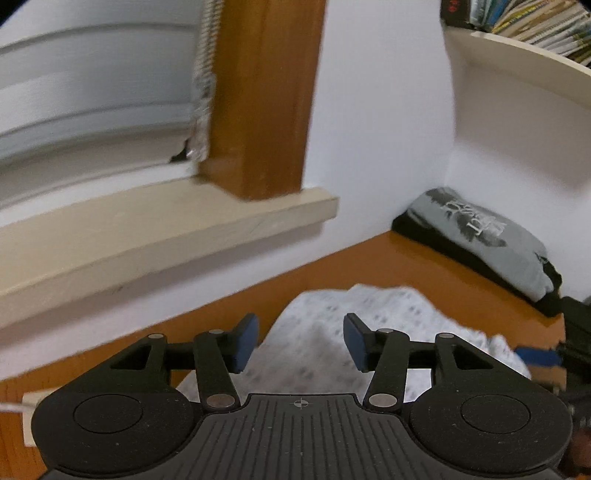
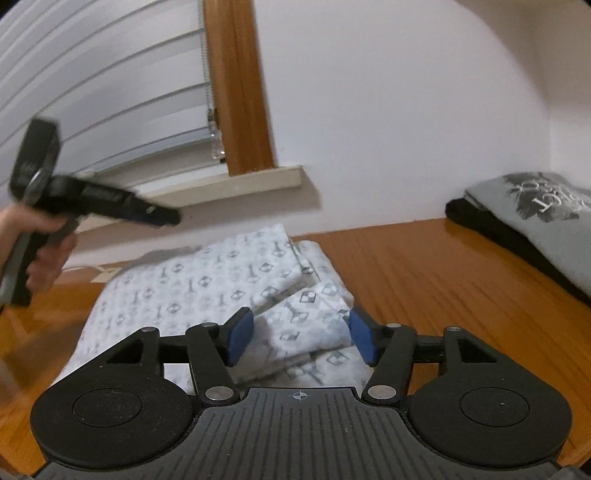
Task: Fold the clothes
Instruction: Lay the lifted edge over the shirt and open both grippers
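A white garment with a grey printed pattern (image 2: 207, 280) lies partly folded on the wooden table (image 2: 424, 266). My right gripper (image 2: 301, 339) hovers low over its near folded corner. The blue pads stand apart with the cloth's layers between them, and I see no pinch. In the left wrist view the same garment (image 1: 332, 325) lies blurred beyond my left gripper (image 1: 301, 341), whose jaws are open and empty. The right wrist view shows the left gripper (image 2: 162, 216) above the garment's far left side, held by a hand (image 2: 44, 251).
A folded grey printed shirt (image 2: 546, 214) lies on a black garment (image 2: 491, 229) at the table's right back. A window sill (image 1: 166, 236) with blinds and a wooden frame (image 1: 258, 110) runs along the wall. A shelf of books (image 1: 535, 22) hangs above the stack.
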`<state>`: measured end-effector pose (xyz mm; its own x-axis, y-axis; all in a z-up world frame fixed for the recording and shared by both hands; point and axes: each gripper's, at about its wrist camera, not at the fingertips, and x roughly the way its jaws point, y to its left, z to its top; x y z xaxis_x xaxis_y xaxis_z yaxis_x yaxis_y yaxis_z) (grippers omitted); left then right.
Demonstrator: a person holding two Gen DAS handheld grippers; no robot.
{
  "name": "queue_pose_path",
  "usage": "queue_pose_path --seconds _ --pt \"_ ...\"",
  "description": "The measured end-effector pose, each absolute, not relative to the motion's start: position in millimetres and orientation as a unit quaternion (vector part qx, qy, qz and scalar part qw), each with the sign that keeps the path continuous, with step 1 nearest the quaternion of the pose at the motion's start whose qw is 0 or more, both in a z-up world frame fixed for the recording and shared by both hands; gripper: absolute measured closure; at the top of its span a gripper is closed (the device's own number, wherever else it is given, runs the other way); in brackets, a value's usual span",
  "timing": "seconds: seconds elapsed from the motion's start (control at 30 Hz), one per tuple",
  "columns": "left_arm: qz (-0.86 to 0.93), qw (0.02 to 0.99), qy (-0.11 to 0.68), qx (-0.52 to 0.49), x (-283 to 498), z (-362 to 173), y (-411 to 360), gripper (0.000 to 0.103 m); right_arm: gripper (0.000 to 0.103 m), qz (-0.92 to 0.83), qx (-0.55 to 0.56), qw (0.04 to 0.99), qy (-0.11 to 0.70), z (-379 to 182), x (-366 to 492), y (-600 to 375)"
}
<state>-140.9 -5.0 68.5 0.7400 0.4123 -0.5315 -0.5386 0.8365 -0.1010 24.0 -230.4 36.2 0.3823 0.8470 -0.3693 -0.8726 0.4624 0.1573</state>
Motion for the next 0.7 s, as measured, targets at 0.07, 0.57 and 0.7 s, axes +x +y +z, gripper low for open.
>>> queue_pose_path --seconds 0.07,0.57,0.7 --pt "0.261 0.922 0.253 -0.131 -152 64 -1 0.048 0.045 0.506 -0.034 0.834 0.217 37 28 -231" --pt "0.265 0.926 0.236 -0.130 -184 50 0 0.041 0.076 0.497 -0.064 0.842 0.198 52 22 -287" --pt "0.249 0.929 0.241 -0.133 -185 38 5 0.041 0.064 0.488 -0.075 0.846 0.200 55 32 -281"
